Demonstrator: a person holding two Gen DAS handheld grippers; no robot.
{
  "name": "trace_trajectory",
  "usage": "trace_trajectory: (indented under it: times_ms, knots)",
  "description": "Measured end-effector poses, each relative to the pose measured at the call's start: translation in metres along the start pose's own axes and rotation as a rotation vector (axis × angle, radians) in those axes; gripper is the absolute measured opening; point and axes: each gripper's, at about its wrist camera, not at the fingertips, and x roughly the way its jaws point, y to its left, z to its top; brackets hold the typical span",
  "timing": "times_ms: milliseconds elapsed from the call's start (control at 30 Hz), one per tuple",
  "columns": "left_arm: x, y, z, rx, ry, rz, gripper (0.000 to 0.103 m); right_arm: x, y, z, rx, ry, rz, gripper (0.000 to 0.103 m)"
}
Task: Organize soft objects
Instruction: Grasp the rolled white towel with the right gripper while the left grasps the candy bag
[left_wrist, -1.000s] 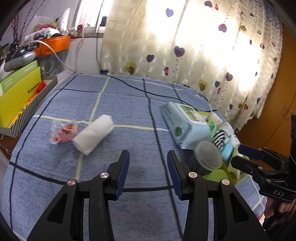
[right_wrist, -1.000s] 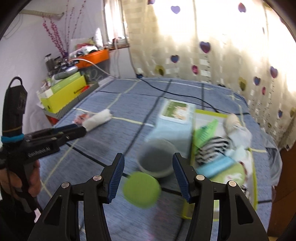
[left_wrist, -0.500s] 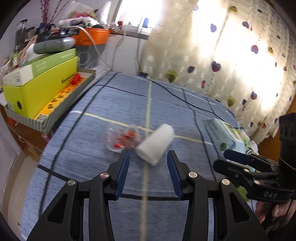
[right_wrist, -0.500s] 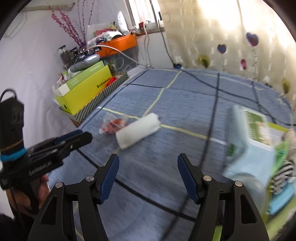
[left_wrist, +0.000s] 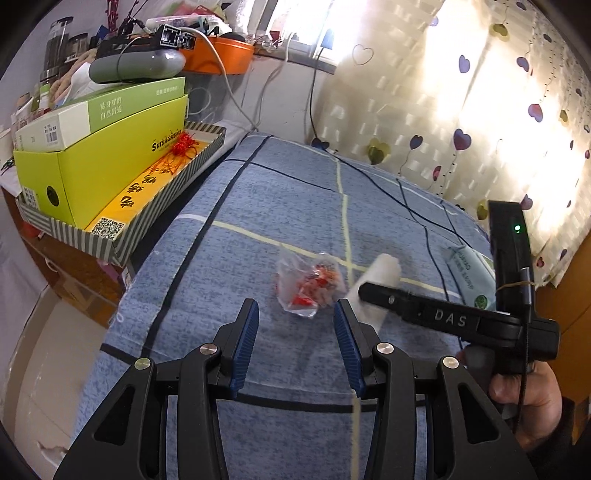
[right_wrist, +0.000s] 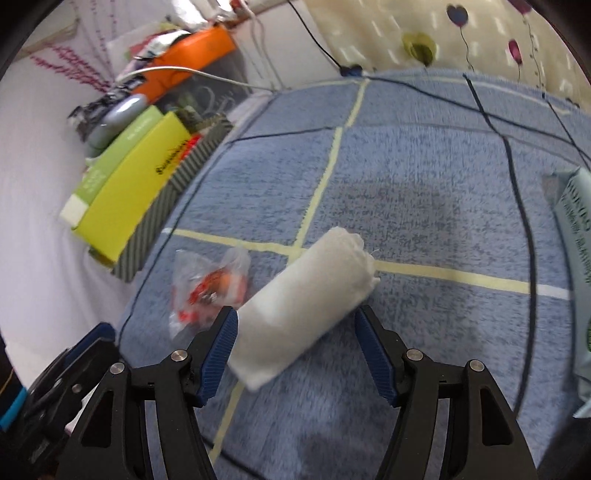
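While the white rolled towel (right_wrist: 306, 302) lies on the blue bedspread (right_wrist: 424, 206), the right gripper (right_wrist: 295, 332) hovers over its near end, jaws spread wide and empty. Just left of the towel sits a clear plastic bag (left_wrist: 308, 286); the left gripper (left_wrist: 295, 325) hangs before it, also wide, holding nothing.

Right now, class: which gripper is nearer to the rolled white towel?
Right. The right gripper is open with the rolled white towel between its fingers. The left gripper, also open, points at the clear plastic packet beside the towel.
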Motion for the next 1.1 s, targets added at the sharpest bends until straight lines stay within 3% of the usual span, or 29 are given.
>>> trace_trajectory:
  times_ms: [100, 167, 267, 467, 633, 733, 1033, 1100]
  knots:
    - [0.006, 0.001, 0.005, 0.001, 0.018, -0.002, 0.044, 0.004, 0.003, 0.005, -0.01, -0.009, -0.026, 0.064]
    - [0.01, 0.0, 0.008, 0.007, 0.026, 0.0, 0.044, 0.006, 0.008, 0.005, -0.047, -0.016, -0.048, 0.031]
    - [0.015, -0.005, 0.012, 0.014, 0.045, -0.01, 0.044, 0.002, 0.009, 0.004, -0.068, -0.027, -0.034, 0.025]
    - [0.039, -0.015, 0.02, 0.032, 0.086, -0.009, 0.043, -0.041, 0.012, -0.002, -0.117, -0.112, -0.025, 0.023]
    - [0.069, -0.017, 0.025, 0.039, 0.121, 0.033, 0.044, -0.066, 0.002, -0.009, -0.109, -0.147, -0.004, 0.023]
    - [0.078, -0.018, 0.025, 0.042, 0.127, 0.036, 0.053, -0.071, -0.001, -0.011, -0.109, -0.146, 0.009, 0.023]
    - [0.092, -0.027, 0.023, 0.064, 0.128, 0.051, 0.053, -0.078, -0.01, -0.016, -0.097, -0.153, 0.03, 0.023]
    - [0.09, -0.031, 0.021, 0.09, 0.108, 0.047, 0.037, -0.081, -0.009, -0.018, -0.1, -0.157, 0.032, 0.023]
